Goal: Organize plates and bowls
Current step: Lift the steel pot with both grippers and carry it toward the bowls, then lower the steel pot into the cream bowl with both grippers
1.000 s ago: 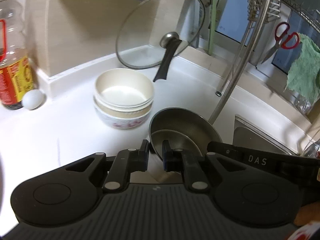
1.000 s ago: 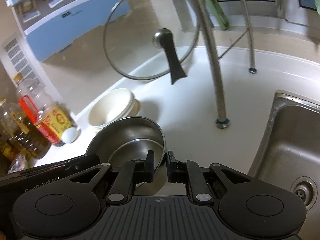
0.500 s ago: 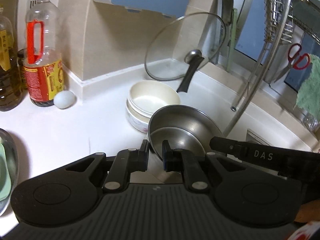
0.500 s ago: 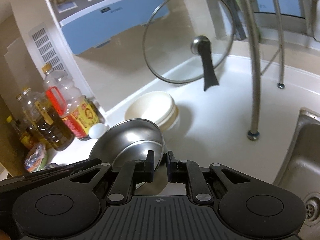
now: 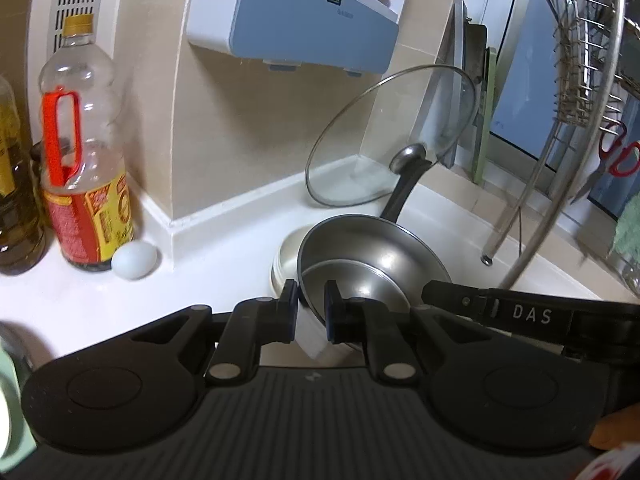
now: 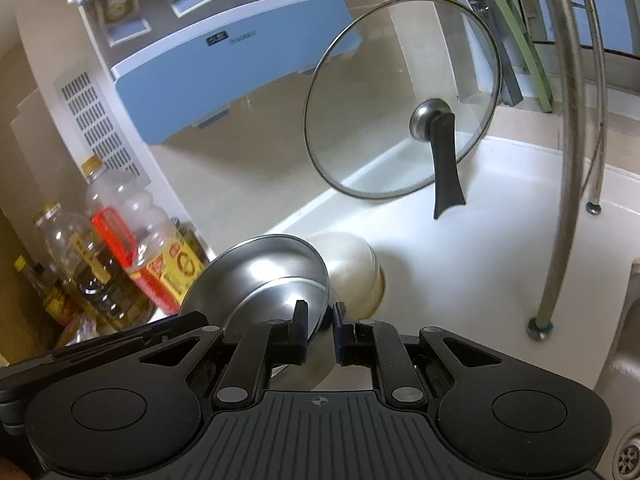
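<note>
A round stainless steel plate (image 5: 372,256) is held by its rim between both grippers, above the white counter. My left gripper (image 5: 311,304) is shut on its near left rim. My right gripper (image 6: 321,326) is shut on its right rim; the plate shows in the right wrist view (image 6: 264,276) too. Stacked cream bowls (image 5: 286,258) stand on the counter right behind the plate and are partly hidden by it. They also show in the right wrist view (image 6: 354,270).
A glass pan lid (image 5: 390,140) leans against the wall behind. An oil bottle (image 5: 82,168) and a pale egg (image 5: 134,260) stand at the left. Steel rack legs (image 6: 560,160) and the sink (image 6: 624,380) are at the right.
Both grippers have lifted and tilted up with the plate; it now covers more of the stacked bowls. Bottles and the wall unit have come into view.
</note>
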Demonstrator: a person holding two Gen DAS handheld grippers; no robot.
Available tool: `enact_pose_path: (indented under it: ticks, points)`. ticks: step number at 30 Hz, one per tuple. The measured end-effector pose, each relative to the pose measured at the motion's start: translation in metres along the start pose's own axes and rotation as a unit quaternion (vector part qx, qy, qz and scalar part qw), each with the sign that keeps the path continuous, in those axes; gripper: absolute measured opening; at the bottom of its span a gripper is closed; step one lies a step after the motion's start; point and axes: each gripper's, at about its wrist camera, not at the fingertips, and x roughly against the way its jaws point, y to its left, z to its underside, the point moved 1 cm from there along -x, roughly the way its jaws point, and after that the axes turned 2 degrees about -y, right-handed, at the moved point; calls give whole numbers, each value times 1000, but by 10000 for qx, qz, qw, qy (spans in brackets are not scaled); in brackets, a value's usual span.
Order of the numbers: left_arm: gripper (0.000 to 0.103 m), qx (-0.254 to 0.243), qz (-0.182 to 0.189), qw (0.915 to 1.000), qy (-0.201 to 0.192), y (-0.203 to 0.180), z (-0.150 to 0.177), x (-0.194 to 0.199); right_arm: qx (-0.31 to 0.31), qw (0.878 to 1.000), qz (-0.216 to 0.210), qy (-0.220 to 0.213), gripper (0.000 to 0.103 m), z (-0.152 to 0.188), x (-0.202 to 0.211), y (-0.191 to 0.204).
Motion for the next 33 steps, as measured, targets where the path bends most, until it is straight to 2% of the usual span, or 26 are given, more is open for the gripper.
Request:
enact_pose_path:
  ticks: [17,33]
  points:
    - [12,-109,81,9997,207,9,-27,-68,-125,9997,160,-131,13,-37,-57,-20]
    - [12,-124,97,9985,521,19,-19,-93,-301,9992,265,54,13,-29,-81,-28]
